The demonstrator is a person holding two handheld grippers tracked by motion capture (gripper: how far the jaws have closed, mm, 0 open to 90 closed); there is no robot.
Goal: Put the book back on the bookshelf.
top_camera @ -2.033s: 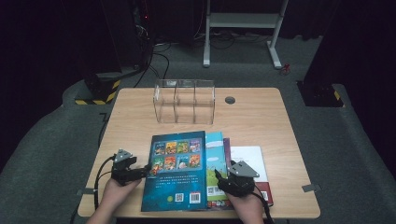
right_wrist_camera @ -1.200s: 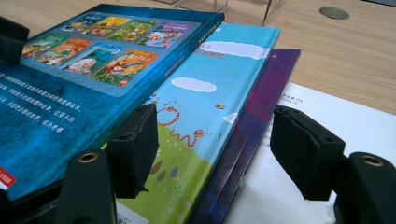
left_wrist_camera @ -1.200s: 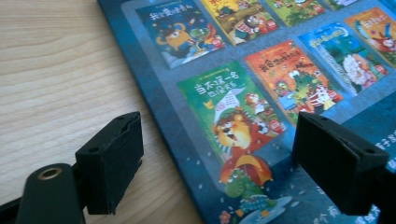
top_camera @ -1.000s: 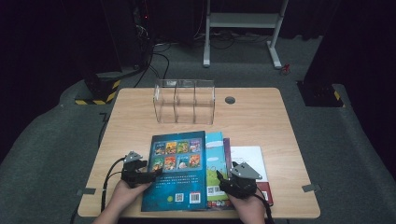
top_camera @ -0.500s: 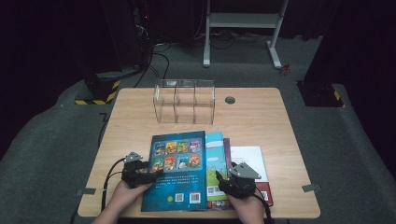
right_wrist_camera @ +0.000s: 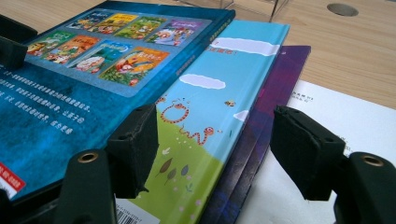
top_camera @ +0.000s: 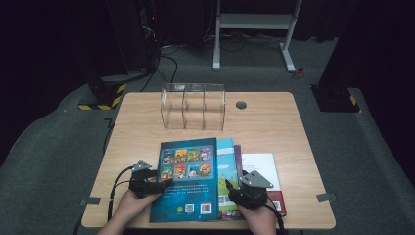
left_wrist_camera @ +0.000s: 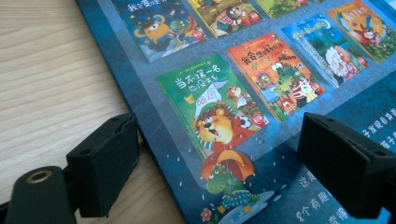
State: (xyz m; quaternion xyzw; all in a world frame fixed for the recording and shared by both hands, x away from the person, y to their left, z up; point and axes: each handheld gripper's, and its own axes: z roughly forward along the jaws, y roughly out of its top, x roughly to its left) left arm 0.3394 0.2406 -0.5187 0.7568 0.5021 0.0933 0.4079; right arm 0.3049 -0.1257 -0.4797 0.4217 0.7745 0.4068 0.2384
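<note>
A stack of picture books lies at the table's near edge. On top is a dark blue book [top_camera: 188,178] with small cover pictures, over a sky-blue and green book [top_camera: 226,169], a purple one and a white one [top_camera: 262,169]. My left gripper [top_camera: 161,184] stands open at the blue book's left edge. In the left gripper view [left_wrist_camera: 219,140] one jaw is over bare wood and the other over the blue book [left_wrist_camera: 233,93]. My right gripper [top_camera: 231,188] is open too. In the right gripper view [right_wrist_camera: 212,126] its jaws straddle the sky-blue book [right_wrist_camera: 205,107] and the purple book [right_wrist_camera: 261,121].
A clear acrylic organiser [top_camera: 193,105] with three compartments stands at the back middle of the wooden table [top_camera: 274,122]. A round cable hole [top_camera: 240,105] lies to its right. Dark carpet and equipment surround the table.
My left gripper has shifted right, up to the blue book's left edge, and has stayed there. The right gripper and the books have not moved.
</note>
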